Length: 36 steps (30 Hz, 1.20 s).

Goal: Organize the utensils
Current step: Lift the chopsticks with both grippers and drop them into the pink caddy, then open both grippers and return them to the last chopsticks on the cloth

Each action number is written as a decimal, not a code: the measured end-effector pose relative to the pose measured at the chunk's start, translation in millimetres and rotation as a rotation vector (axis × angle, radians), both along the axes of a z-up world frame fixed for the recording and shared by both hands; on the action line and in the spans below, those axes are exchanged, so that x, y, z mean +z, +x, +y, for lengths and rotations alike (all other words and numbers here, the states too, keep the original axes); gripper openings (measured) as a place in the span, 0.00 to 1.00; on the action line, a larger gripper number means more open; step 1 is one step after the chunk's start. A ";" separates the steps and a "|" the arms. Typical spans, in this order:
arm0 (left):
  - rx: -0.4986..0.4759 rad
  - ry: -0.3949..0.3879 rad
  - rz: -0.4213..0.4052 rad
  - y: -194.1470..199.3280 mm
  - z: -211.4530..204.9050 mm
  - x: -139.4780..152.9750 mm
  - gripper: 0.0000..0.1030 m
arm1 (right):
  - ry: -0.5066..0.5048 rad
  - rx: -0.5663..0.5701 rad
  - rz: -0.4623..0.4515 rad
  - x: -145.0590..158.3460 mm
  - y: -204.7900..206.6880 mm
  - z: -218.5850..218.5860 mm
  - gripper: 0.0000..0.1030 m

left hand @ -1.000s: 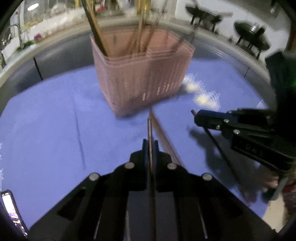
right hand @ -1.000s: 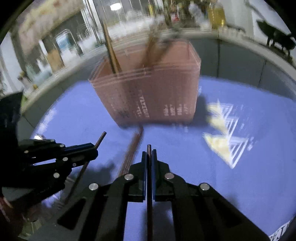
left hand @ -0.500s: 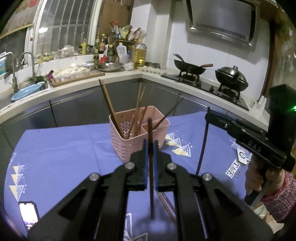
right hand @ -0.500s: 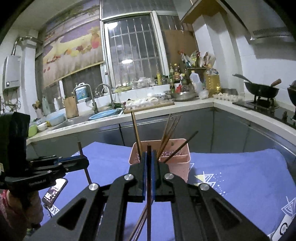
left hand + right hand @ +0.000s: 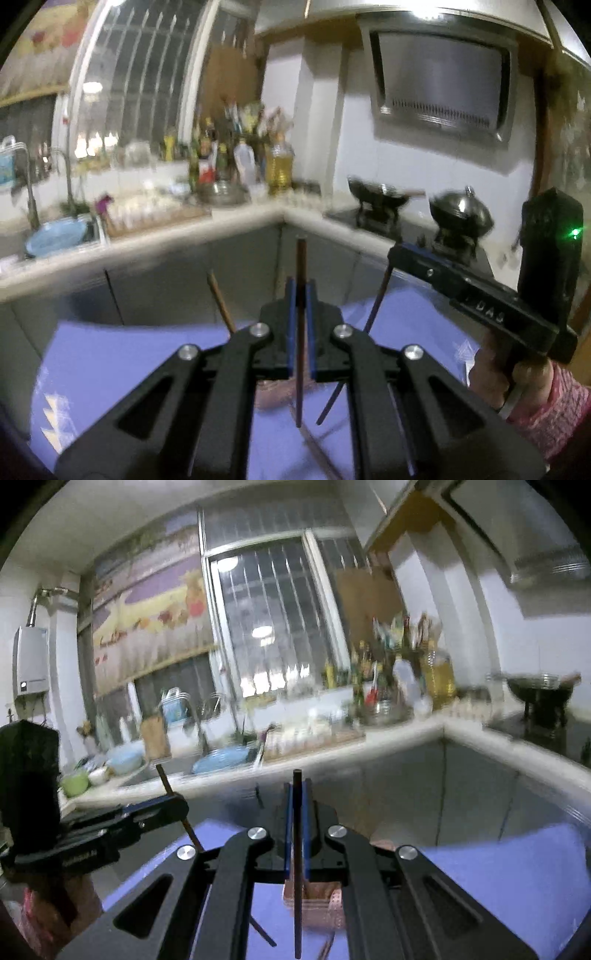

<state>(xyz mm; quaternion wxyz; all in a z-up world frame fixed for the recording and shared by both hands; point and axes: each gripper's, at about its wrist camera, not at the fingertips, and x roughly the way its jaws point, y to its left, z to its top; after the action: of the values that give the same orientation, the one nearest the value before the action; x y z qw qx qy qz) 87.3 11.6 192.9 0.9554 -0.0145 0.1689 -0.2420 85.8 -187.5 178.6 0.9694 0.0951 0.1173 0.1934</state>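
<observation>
Pink basket (image 5: 317,897) mostly hidden, tools gripping chopsticks

A home kitchen. A pale L-shaped countertop (image 5: 406,734) runs along the far wall, with a sink tap (image 5: 218,709) at left under a barred window (image 5: 273,627). Oil and sauce bottles (image 5: 279,166) crowd the far corner. At right, a wok (image 5: 380,197) sits on the stove below a range hood (image 5: 439,81).
</observation>
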 end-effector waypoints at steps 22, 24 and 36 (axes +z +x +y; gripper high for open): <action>0.135 0.144 0.166 116.0 -37.4 -97.6 0.06 | -0.102 -0.064 0.162 -88.4 103.6 41.8 0.06; 0.141 0.118 0.194 112.7 -29.8 -95.0 0.08 | -0.071 -0.039 0.211 -87.2 102.3 39.4 0.09; 0.173 -0.075 -0.053 -15.6 25.6 -40.3 0.34 | 0.053 -0.023 -0.008 -47.2 -25.1 20.3 0.36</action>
<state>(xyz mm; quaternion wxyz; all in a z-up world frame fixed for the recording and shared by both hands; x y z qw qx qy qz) 71.7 37.2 152.6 0.9756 -0.0583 0.1325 -0.1651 60.7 -167.2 131.3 0.9691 0.1215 0.1072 0.1858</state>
